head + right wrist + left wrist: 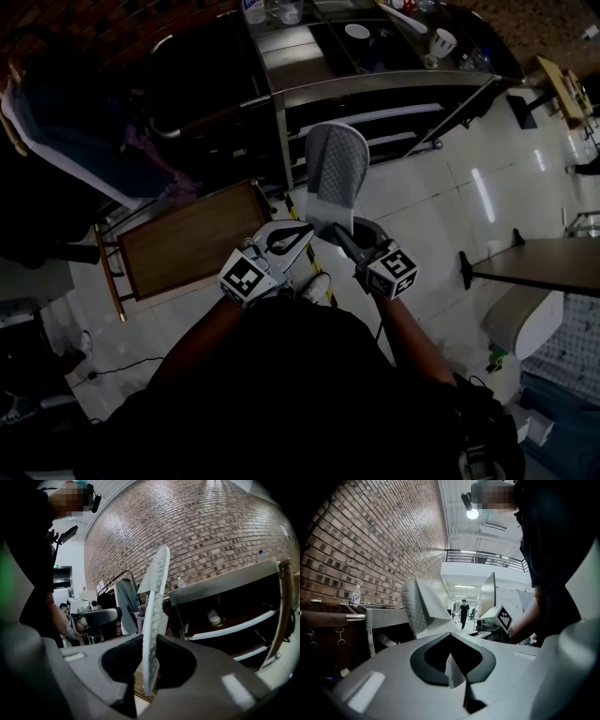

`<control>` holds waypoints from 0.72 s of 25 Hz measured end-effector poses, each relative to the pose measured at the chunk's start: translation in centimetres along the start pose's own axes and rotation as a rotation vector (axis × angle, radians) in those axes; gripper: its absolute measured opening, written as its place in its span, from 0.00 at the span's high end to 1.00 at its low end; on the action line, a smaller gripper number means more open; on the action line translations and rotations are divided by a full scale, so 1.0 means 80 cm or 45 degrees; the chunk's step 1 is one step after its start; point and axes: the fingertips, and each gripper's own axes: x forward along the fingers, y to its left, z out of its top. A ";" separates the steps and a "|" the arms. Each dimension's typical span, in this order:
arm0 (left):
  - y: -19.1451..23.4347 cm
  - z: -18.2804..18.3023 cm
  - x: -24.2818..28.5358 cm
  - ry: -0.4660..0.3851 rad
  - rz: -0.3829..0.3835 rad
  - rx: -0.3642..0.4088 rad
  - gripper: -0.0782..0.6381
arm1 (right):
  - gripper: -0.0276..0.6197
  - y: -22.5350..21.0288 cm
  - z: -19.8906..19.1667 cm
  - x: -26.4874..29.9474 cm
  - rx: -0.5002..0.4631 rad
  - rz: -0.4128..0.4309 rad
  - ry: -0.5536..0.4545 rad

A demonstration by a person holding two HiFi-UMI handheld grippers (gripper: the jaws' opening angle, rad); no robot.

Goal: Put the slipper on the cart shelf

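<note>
Both grippers close on one end of a pale grey quilted fabric slipper (336, 173). In the head view the left gripper (302, 236) and right gripper (345, 236) sit side by side, and the slipper's broad textured face reaches out ahead of them. Its rounded far end overlaps the front edges of the lower shelves of a stainless-steel cart (375, 89). How near it is to those edges cannot be told here. A brown wooden-topped rack (187, 239) stands left of the left gripper, and glossy white floor tiles (450, 192) lie open to the right of the right gripper. In the left gripper view the left gripper (457, 667) has its jaws together on a fold of the slipper's white quilted upper. The rest of the slipper (424, 606) rises ahead and slightly left, with the cart's steel top edge (386, 613) further left. The right gripper's marker cube (502, 618) is just to the right. In the right gripper view the right gripper (152, 665) pinches the thin sole, so the slipper (154, 602) stands edge-on and upright. Ahead to the right, the cart (225, 590) shows a dark open bay between its top rim and a pale shelf edge. A small pale object (214, 617) sits inside it. The left gripper (96, 617) is at the left.
</note>
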 end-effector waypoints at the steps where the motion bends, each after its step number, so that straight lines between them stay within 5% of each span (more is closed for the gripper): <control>1: 0.002 0.003 0.002 -0.005 -0.014 -0.008 0.89 | 0.86 -0.003 -0.003 0.003 0.006 0.002 0.020; 10: 0.046 -0.004 -0.005 -0.041 -0.095 -0.004 0.89 | 0.86 -0.032 -0.043 0.044 0.118 -0.009 0.206; 18: 0.073 -0.009 0.030 -0.041 -0.085 -0.014 0.89 | 0.86 -0.089 -0.067 0.069 0.364 0.054 0.272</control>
